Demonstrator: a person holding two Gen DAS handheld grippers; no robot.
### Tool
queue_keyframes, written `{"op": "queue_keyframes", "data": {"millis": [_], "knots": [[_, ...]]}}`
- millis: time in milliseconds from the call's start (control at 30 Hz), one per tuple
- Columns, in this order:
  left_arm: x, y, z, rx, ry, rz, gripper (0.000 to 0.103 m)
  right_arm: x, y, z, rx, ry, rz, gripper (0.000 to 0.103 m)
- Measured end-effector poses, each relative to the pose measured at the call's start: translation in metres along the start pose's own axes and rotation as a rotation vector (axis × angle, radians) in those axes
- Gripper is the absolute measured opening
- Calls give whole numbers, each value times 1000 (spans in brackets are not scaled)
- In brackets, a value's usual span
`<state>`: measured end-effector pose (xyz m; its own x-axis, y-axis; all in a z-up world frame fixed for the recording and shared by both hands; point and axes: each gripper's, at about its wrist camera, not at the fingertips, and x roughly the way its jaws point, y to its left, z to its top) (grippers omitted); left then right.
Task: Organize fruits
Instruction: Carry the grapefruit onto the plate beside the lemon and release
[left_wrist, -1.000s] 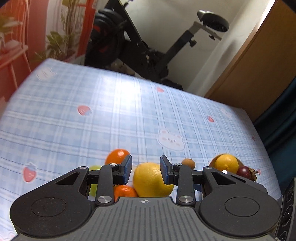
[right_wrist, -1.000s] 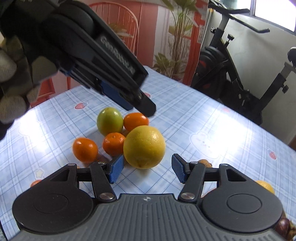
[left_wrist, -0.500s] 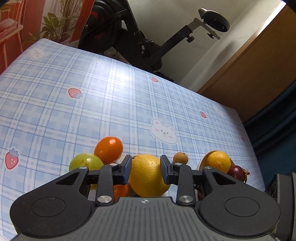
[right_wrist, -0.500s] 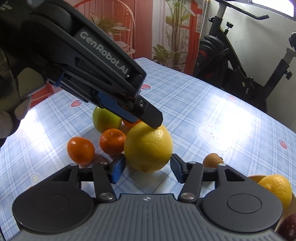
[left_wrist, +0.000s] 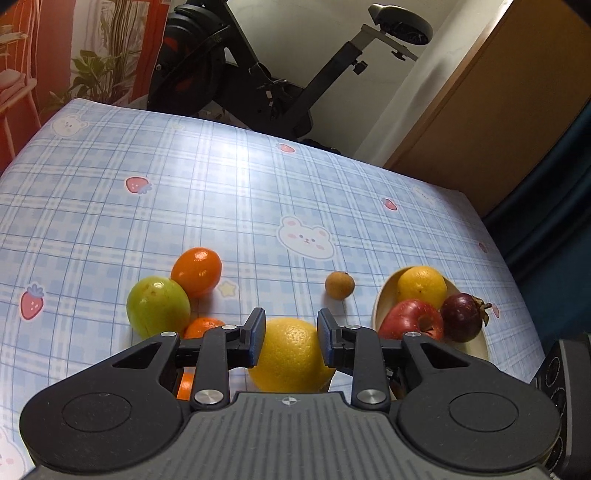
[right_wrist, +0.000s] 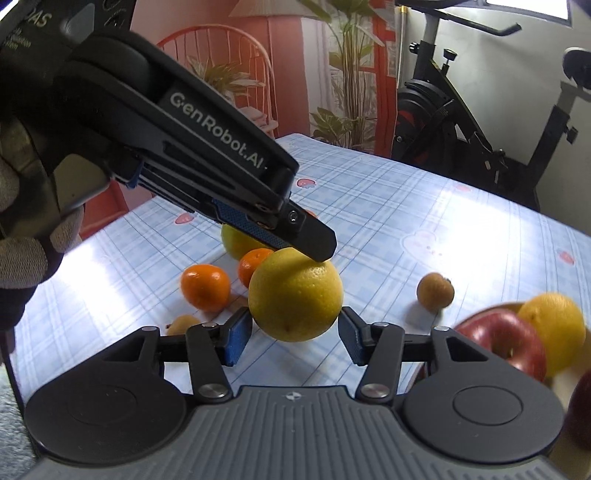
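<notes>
left gripper (left_wrist: 290, 326) clamped on the large round yellow citrus fruit (left_wrist: 291, 354), blue pads pressed to both its sides; the fruit looks raised off the blue checked tablecloth (left_wrist: 221, 206), shadow beneath it. right gripper (right_wrist: 293, 328) fingers spread apart, flanking the same yellow fruit (right_wrist: 295, 293) without touching. landmark: the yellow fruit. just left of it, round green fruit (left_wrist: 158, 308) touching a glossy orange mandarin (left_wrist: 197, 271). beyond it to the right, a small brown round fruit (left_wrist: 340, 284), apart. further right, pale shallow bowl (left_wrist: 476, 345) holding a red apple (left_wrist: 412, 319), a yellow-orange citrus (left_wrist: 423, 286), a dark purple mangosteen (left_wrist: 461, 312).
</notes>
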<state>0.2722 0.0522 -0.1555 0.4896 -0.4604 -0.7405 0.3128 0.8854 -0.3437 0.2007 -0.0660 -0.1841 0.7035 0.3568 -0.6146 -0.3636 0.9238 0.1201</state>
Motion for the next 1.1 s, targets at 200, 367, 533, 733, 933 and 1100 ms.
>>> {"op": "queue_keyframes", "data": {"millis": [200, 367, 533, 733, 933, 1100], "knots": [[-22, -14, -3, 7, -30, 17, 32, -27, -1, -5, 31, -74, 36, 55], [-38, -35, -9, 10, -71, 33, 34, -58, -2, -13, 53, -159, 54, 54], [-38, -67, -11, 42, -63, 32, 34, -86, -11, -28, 64, -211, 25, 54], [-37, -121, -5, 112, -72, 0, 34, -130, -35, -43, 115, -301, -40, 55], [-11, -165, -4, 191, -47, -12, 34, -152, -61, -59, 184, -333, -111, 54], [16, -186, -5, 230, -11, 6, 34, -154, -78, -71, 249, -324, -136, 54]]}}
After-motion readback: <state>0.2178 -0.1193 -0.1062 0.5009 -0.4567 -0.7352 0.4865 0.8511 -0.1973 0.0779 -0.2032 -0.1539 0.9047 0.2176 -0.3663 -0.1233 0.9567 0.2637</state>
